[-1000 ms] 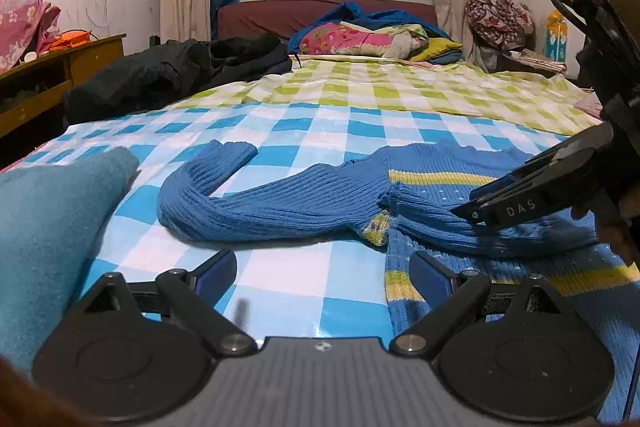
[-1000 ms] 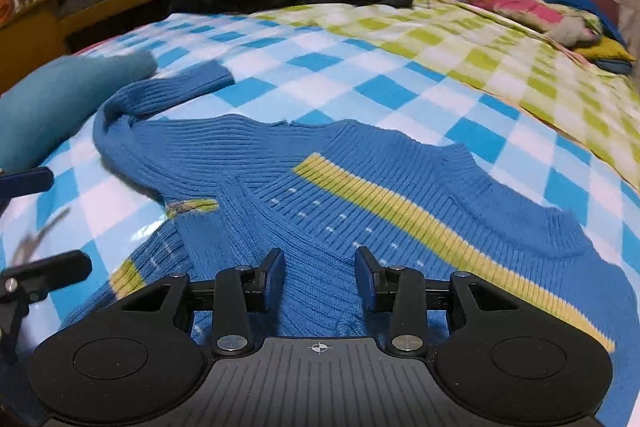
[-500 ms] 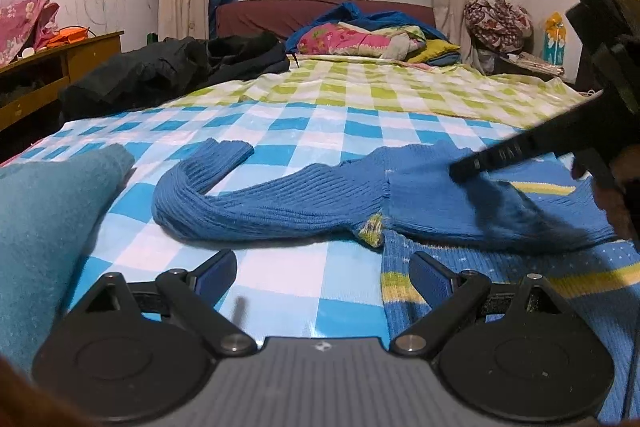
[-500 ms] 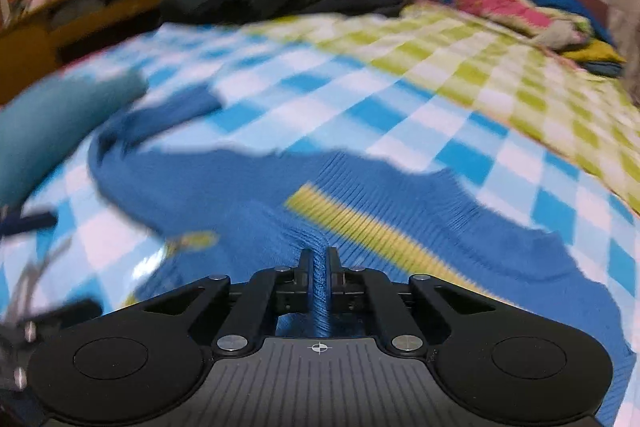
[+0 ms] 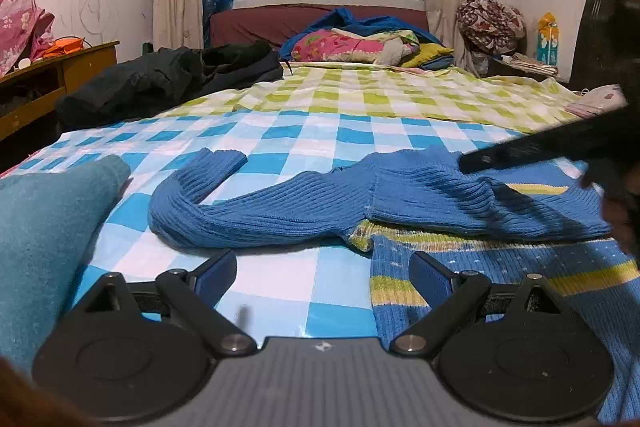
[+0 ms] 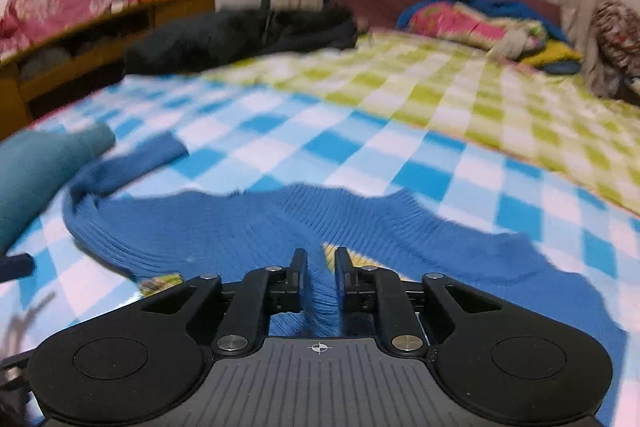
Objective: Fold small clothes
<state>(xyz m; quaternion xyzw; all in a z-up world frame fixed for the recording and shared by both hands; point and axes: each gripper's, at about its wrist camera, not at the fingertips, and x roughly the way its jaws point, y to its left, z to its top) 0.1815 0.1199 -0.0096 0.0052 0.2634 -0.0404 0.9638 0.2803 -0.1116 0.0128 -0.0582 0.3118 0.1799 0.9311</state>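
A small blue ribbed sweater (image 5: 400,203) with yellow stripes lies on the blue checked bed sheet (image 5: 280,143). Its left sleeve (image 5: 200,183) curls out to the left. My left gripper (image 5: 324,271) is open and empty, low over the sheet at the sweater's striped hem. My right gripper (image 6: 320,259) is shut on a fold of the sweater (image 6: 240,223) and holds it lifted, so the fabric drapes down from the jaws. The right gripper also shows in the left wrist view (image 5: 468,165) at the right, blurred.
A folded teal cloth (image 5: 44,231) lies at the left near my left gripper. A black jacket (image 5: 168,83) and a pile of bright bedding (image 5: 360,45) lie at the far end of the bed. A wooden shelf (image 5: 60,75) stands at the left.
My right gripper went from open over the sweater to shut on a fold of it, then lifted and pulled the fabric up. The left gripper stayed open and nearly still.
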